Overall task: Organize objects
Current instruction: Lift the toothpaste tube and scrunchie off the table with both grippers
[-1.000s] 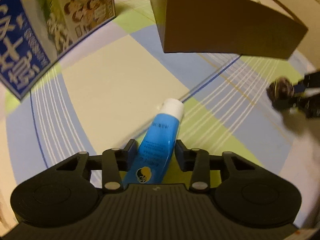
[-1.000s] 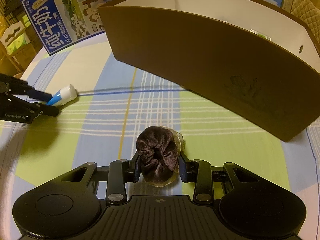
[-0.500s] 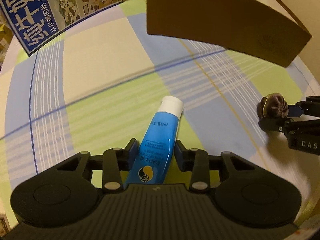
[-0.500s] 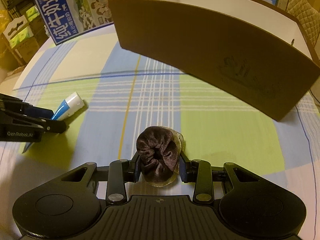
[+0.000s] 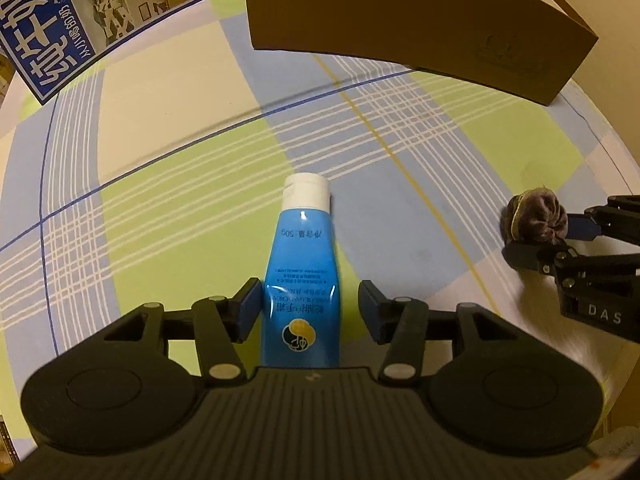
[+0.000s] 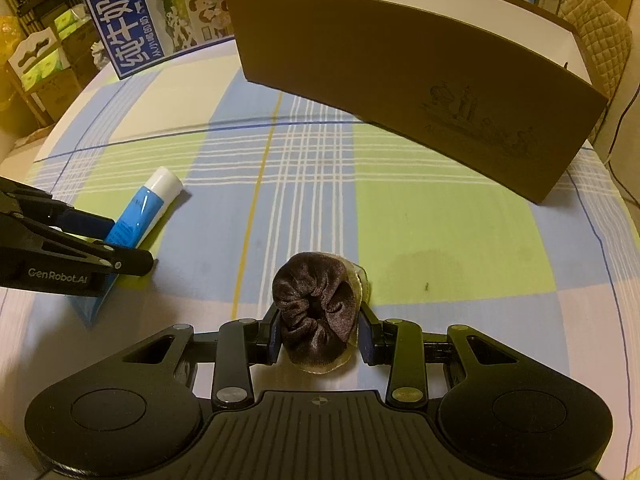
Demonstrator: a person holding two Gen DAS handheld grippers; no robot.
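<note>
Blue tube (image 5: 301,280), light, squashy, slick, lying on the cloth (image 5: 168,184) between the left gripper (image 5: 306,310)'s parted jaws, best pinched mid-body; right gripper (image 6: 318,332) clasping a soft scrunchie (image 6: 316,304).

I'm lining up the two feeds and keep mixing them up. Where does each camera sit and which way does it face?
Left wrist view: sits behind the left tongs, looking forward over the blue tube on the checked cloth toward the brown box; right tongs at right edge.
Right wrist view: sits behind the right tongs, shut on the dark scrunchie, facing the same box; left tongs at left edge.
Shared: tube, scrunchie, box, milk carton, cloth.
</note>
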